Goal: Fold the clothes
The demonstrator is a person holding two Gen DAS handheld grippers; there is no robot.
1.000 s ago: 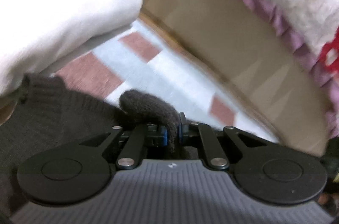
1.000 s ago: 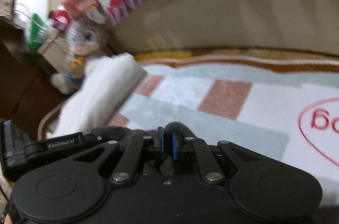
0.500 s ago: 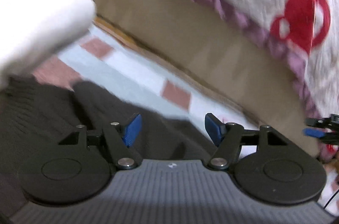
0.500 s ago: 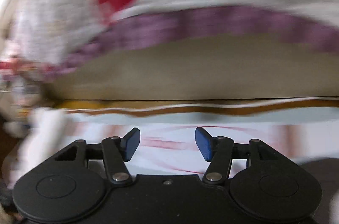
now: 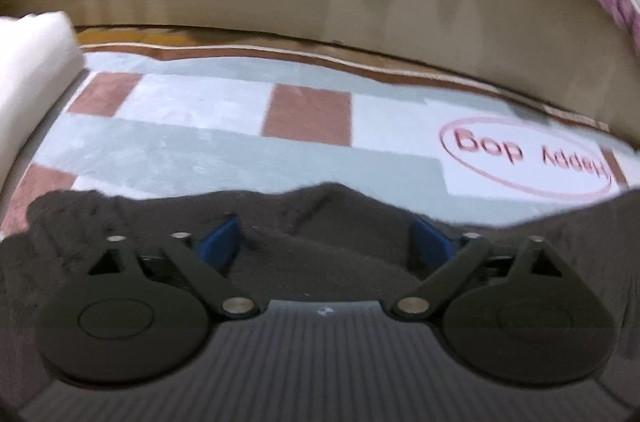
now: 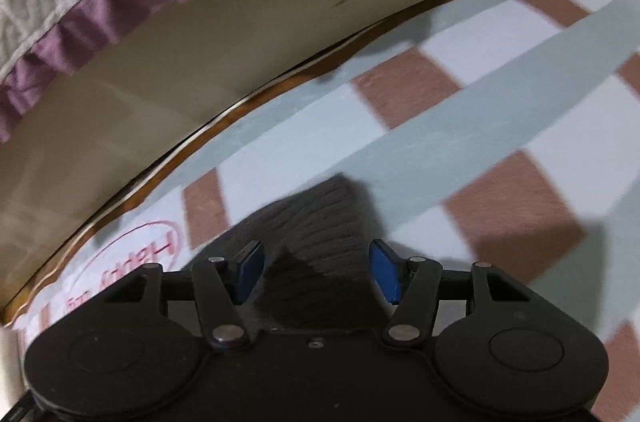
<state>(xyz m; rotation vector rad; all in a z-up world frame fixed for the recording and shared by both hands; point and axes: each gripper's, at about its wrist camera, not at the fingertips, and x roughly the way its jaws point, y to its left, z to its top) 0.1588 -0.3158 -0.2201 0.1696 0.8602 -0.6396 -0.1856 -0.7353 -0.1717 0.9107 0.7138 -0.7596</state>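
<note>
Crosswise, dark knit garment (image 5: 320, 262) spans the mat (image 5: 240, 142).

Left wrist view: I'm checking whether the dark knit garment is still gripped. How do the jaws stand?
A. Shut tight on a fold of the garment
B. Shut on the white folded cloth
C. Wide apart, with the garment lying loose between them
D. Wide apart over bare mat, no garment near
C: the left gripper has its blue pads far apart, and the dark knit garment lies slack between them, unpinched.

light: dim, warm indoor | blur: motion smear, both views | edges: fisheye bending | shadows: soft
</note>
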